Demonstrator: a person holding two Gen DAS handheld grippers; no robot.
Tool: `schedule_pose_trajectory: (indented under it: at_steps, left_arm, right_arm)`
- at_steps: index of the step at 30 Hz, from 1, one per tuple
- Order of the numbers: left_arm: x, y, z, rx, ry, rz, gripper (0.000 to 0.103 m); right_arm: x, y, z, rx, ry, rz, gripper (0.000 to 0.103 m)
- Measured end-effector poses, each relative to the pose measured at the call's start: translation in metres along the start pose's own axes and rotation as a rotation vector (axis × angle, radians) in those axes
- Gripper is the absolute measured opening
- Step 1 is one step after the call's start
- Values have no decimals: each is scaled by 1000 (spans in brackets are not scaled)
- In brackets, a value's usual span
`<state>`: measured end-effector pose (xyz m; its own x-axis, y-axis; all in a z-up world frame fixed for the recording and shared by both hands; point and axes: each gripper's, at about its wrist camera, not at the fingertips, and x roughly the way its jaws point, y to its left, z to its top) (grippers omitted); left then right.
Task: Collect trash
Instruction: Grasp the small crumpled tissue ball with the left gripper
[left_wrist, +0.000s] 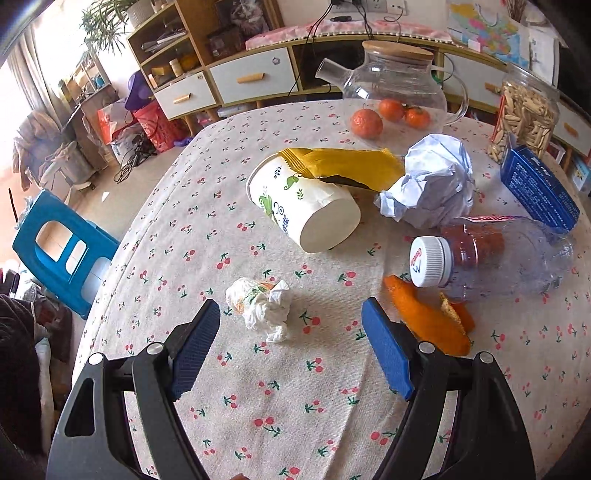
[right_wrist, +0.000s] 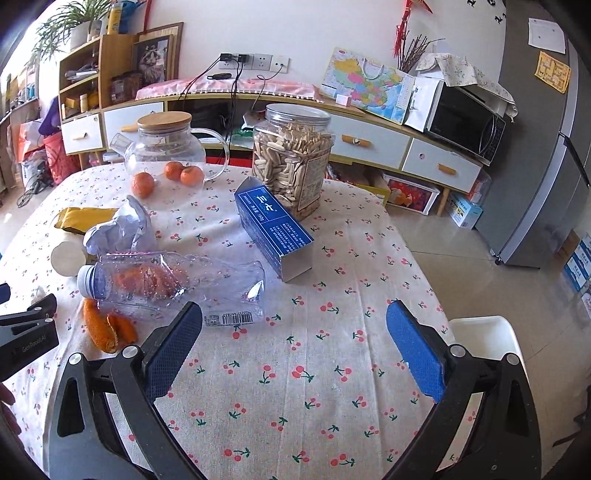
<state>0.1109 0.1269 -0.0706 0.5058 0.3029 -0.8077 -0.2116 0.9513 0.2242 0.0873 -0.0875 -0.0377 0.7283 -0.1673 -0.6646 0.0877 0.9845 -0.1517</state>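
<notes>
The left gripper (left_wrist: 290, 314) hangs over the cherry-print surface (left_wrist: 295, 406), its blue fingers (left_wrist: 195, 350) spread apart and grasping nothing. Just beyond their tips lies a crumpled white tissue (left_wrist: 262, 308), not touched by either finger. To the right of it sits orange peel (left_wrist: 424, 317), touching a clear plastic bottle (left_wrist: 498, 258) that lies on its side with a white cap. Farther back a paper cup (left_wrist: 306, 206) lies tipped over, a yellow wrapper (left_wrist: 343, 166) across it, beside a ball of crumpled paper (left_wrist: 432, 184) and a blue carton (left_wrist: 535, 184). At the far edge stand a glass teapot (left_wrist: 395, 85), tangerines (left_wrist: 365, 123) and a jar of seeds (left_wrist: 524, 114). The right gripper (right_wrist: 293, 314) is likewise released, empty, over bare cloth near the bottle's base.
</notes>
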Motion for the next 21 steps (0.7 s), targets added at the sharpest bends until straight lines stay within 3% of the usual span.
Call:
schedule_pose_trajectory:
  at_steps: [3,10,14,17,19,21]
  left_arm:
    - [16,9,3,-13,24,9,77]
    - [52,31,9,-103,122,-66,77]
    - [60,37,11,-134,135,-106,77]
    - [60,37,12,-148,138,-156,65]
    - [56,34,11,-122,131,-169,44]
    - [51,30,11,-97,128,-181,40]
  right_arm:
    - [7,4,0,-4,17,1,96]
    - [15,12,-2,-22,35,2,96]
    - [20,12,-1,-10,51,18,96]
    - [25,12,0,10,76,66,96]
    - [28,14,0,17,93,108,96]
    - [31,18,-1,6,109,151,96]
